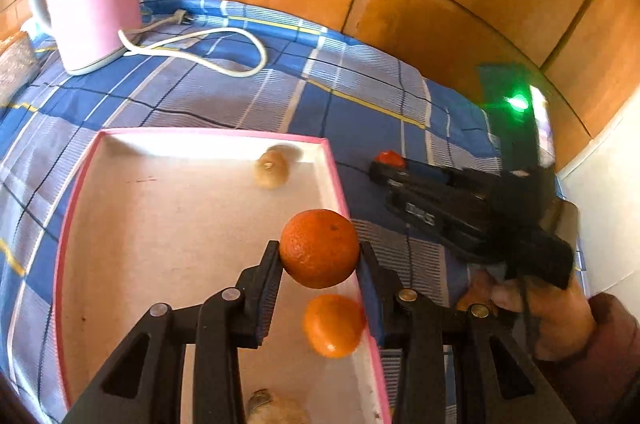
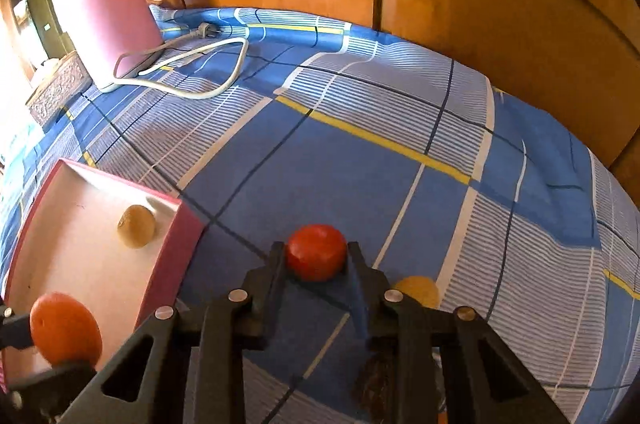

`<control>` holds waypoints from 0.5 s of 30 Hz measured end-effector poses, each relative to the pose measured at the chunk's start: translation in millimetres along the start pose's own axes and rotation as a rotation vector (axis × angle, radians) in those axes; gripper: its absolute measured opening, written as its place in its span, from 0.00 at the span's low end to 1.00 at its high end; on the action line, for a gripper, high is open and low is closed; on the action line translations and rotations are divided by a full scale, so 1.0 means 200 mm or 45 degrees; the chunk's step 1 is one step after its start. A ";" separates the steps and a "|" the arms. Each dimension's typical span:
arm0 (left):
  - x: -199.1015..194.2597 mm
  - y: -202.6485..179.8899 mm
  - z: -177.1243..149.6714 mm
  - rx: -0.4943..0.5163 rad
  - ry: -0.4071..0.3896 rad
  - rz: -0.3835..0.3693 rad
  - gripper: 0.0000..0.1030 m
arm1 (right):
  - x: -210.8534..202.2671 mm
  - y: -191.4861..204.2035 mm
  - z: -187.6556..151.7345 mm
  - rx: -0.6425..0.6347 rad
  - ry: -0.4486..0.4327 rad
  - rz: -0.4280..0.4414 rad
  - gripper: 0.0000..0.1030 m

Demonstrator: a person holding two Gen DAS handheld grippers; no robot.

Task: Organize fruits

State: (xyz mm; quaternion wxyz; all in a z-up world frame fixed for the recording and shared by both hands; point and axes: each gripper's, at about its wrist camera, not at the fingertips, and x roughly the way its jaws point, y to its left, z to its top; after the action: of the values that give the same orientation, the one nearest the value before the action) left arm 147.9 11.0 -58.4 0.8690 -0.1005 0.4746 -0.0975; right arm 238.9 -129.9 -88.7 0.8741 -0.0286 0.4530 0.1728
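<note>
Left wrist view: pink-rimmed tray (image 1: 76, 224) with a pale floor lies on the blue checked cloth (image 1: 360, 120).
Tray contents: a small tan round fruit (image 1: 272, 168) near the far wall; a loose orange (image 1: 332, 324) on the floor by the right wall; a pale lumpy item (image 1: 268, 408) at the near edge, too cut off to identify.
Left gripper (image 1: 320, 256): clamped on a second, dimpled orange (image 1: 319, 247), held above the tray's right side, clear of the floor.
Right wrist view: right gripper (image 2: 316, 256) has its fingers clenched on a red tomato (image 2: 316, 251), smooth and glossy, over the cloth just right of the tray.
Beside the tomato: a yellowish round fruit (image 2: 418, 290) lies on the cloth, partly hidden behind the right finger.
Person: a hand (image 1: 560, 316) in a dark red sleeve grips the right tool's handle.
Background: pink kettle (image 2: 116, 28) with a white cord (image 2: 224, 80) looped on the cloth, wooden panels (image 2: 480, 4) behind.
</note>
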 end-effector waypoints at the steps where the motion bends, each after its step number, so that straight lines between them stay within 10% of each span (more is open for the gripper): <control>1: -0.01 0.02 -0.01 -0.006 -0.004 0.007 0.36 | -0.02 0.01 -0.01 -0.003 -0.004 0.006 0.28; 15: -0.06 0.18 -0.11 -0.065 0.003 0.175 0.37 | -0.27 0.13 -0.35 -0.026 0.024 0.064 0.28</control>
State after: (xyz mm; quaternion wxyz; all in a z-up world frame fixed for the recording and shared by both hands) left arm 125.4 46.2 -69.8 0.8701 -0.0897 0.4839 -0.0255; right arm 146.9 -135.8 -83.3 0.8649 -0.0278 0.4599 0.1993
